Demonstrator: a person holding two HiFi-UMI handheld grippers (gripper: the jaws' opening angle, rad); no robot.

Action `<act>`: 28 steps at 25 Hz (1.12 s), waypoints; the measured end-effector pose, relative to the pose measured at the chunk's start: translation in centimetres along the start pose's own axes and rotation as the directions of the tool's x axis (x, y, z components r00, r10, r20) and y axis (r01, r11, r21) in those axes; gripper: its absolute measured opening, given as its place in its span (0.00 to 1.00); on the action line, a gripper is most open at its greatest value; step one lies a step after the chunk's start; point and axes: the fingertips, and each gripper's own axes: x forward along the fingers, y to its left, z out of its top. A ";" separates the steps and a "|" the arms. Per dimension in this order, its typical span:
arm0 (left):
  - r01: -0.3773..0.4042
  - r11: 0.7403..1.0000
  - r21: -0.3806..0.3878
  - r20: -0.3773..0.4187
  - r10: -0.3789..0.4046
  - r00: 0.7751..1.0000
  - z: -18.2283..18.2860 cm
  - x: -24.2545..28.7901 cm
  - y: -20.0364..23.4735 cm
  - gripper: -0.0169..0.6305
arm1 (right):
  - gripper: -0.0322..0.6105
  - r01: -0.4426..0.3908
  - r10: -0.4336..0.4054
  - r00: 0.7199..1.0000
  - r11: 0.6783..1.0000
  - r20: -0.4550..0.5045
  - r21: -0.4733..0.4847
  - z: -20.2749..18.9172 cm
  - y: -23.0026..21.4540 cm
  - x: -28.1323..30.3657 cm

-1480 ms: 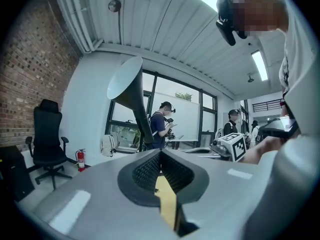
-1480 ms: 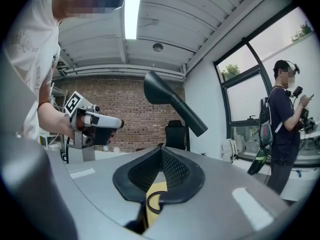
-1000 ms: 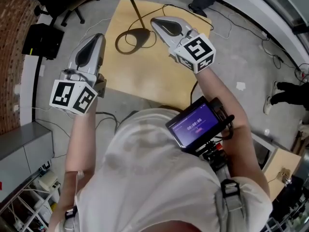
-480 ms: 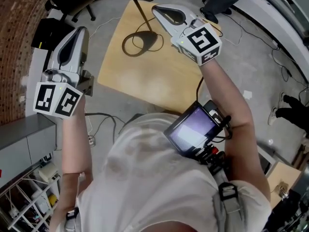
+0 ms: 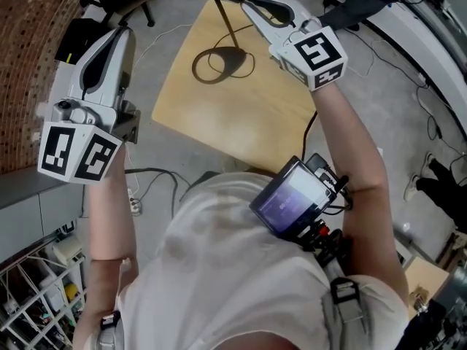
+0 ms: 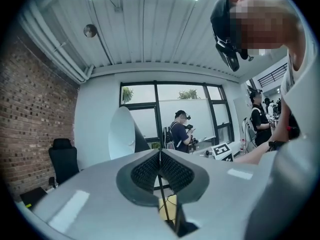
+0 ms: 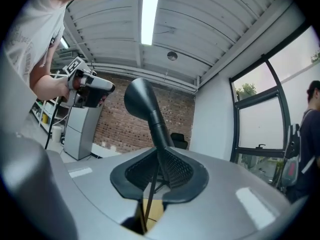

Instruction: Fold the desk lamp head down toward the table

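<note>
The right gripper [image 7: 159, 159], jaws just opening a crack, apparently around the light, likely stiff-hinged neck of the lamp [image 7: 141, 98] straight ahead, should pinch there.

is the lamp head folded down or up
Up, not folded: the lamp head stands high on its neck, well above the table.

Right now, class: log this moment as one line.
left gripper shut, empty | right gripper jaws just opening, lamp neck at their gap, ungripped | lamp head not yet folded | base on table
</note>
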 end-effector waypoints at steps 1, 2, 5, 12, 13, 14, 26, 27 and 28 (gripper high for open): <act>-0.005 1.000 0.011 -0.003 0.005 1.000 0.3 0.2 0.1 0.03 | 0.15 0.001 -0.001 1.000 1.000 0.000 -0.003 -0.2 -0.3 0.2; -0.013 1.000 0.021 -0.006 0.013 1.000 0.6 0.4 0.3 0.03 | 0.17 0.001 -0.001 1.000 1.000 0.000 -0.007 -0.3 -0.6 0.5; -0.046 0.998 0.049 -0.006 0.047 0.999 1.2 0.4 0.9 0.11 | 0.21 -0.007 0.007 1.000 1.000 -0.009 -0.029 -0.7 -1.0 1.0; -0.104 0.986 0.126 0.044 0.099 0.994 3.0 0.8 2.6 0.23 | 0.35 -0.043 0.040 0.999 0.992 -0.032 -0.117 -1.9 -1.8 4.0; -0.101 0.987 0.127 0.048 0.096 0.994 2.9 1.0 2.8 0.24 | 0.37 -0.047 0.041 0.998 0.991 -0.046 -0.125 -2.8 -1.8 4.2; -0.089 0.989 0.119 0.050 0.083 0.995 2.8 1.3 2.9 0.25 | 0.37 -0.047 0.039 0.997 0.991 -0.062 -0.128 -3.6 -1.8 4.1; -0.075 0.979 0.189 0.027 0.071 0.997 6.3 3.7 4.5 0.34 | 0.45 -0.096 0.059 0.985 0.968 -0.161 -0.232 -5.2 -0.9 6.4; -0.072 0.977 0.201 0.026 0.069 0.997 6.4 3.8 4.5 0.34 | 0.45 -0.099 0.056 0.984 0.962 -0.168 -0.254 -5.4 -0.7 6.7; -0.073 0.974 0.214 0.024 0.069 0.997 6.5 4.0 4.5 0.34 | 0.45 -0.099 0.051 0.983 0.956 -0.176 -0.274 -5.5 -0.6 6.9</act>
